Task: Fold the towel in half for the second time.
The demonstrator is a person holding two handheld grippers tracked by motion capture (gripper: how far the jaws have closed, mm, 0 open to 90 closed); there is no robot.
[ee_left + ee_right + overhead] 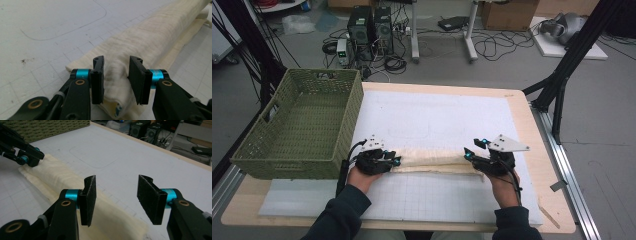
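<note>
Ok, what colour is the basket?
Olive green, woven basket; it shows best in the high view.

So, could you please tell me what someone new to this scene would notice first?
Most likely the long rolled cream cloth lying across the white gridded mat, with a gripper at each end. The left gripper has its jaws around the roll's end, while the right gripper stands open above the other end. Next comes the green woven basket on the table's left side.
</note>
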